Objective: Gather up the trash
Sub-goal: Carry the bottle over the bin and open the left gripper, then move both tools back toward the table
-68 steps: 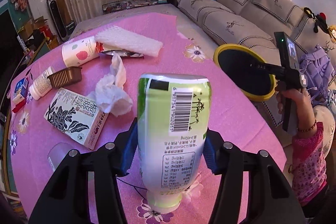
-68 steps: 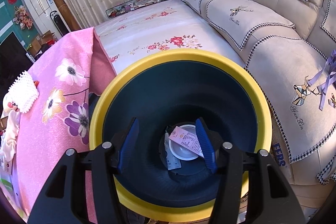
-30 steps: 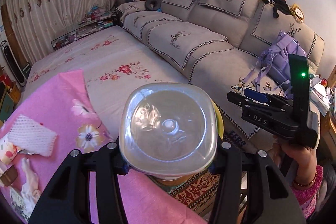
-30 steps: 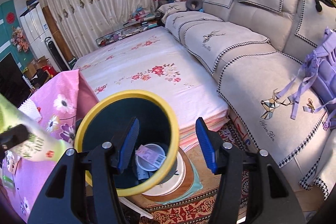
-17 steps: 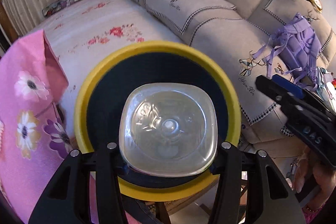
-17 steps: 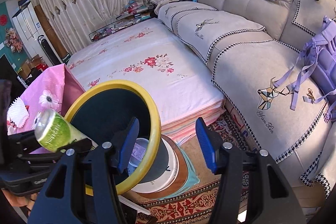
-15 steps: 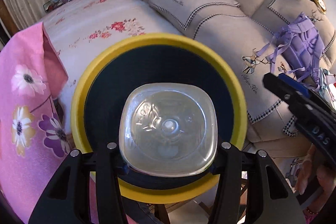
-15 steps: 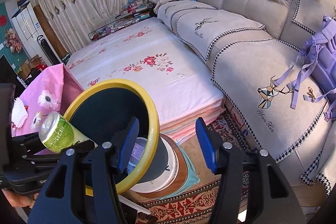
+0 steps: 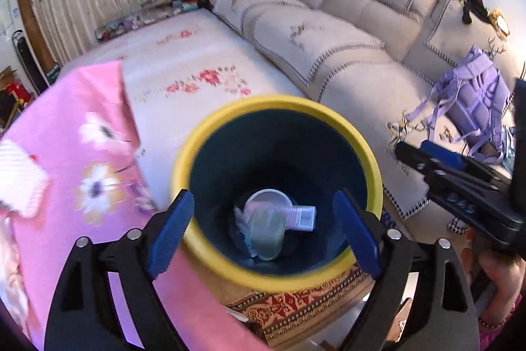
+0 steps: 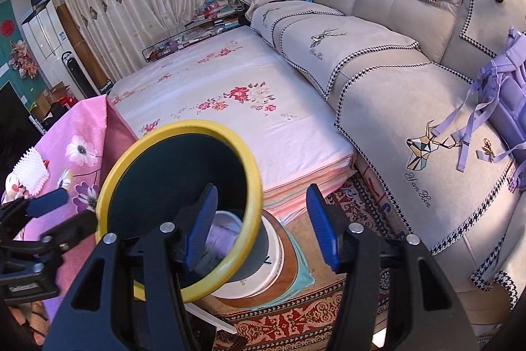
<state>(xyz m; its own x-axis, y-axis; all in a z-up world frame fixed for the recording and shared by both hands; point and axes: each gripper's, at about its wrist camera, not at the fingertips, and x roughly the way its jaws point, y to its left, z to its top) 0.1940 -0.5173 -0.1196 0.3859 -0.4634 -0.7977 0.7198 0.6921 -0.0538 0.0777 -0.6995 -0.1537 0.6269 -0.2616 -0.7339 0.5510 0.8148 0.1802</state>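
Note:
My left gripper (image 9: 263,199) hangs over the mouth of the yellow-rimmed dark bin (image 9: 279,106), its jaws opening wide with nothing between them. The green-labelled plastic bottle (image 9: 266,231) lies at the bottom of the bin, clear base up, beside a small card (image 9: 300,217) and a white lid. My right gripper (image 10: 261,191) stands open and empty to the right of the bin (image 10: 184,125); in the left wrist view the right gripper (image 9: 414,150) shows at the right edge. The left gripper (image 10: 77,208) shows at the bin's left.
The table with the pink flowered cloth (image 9: 82,153) lies left of the bin, with a white foam net (image 10: 31,166) on it. A flowered mattress (image 10: 230,94), a beige sofa (image 10: 378,61) and a purple backpack (image 9: 476,101) lie beyond. A patterned rug (image 10: 296,324) covers the floor.
The bottle has left the left gripper's jaws and dropped into the bin. Those jaws have spread wide. The right gripper has stayed where it was.

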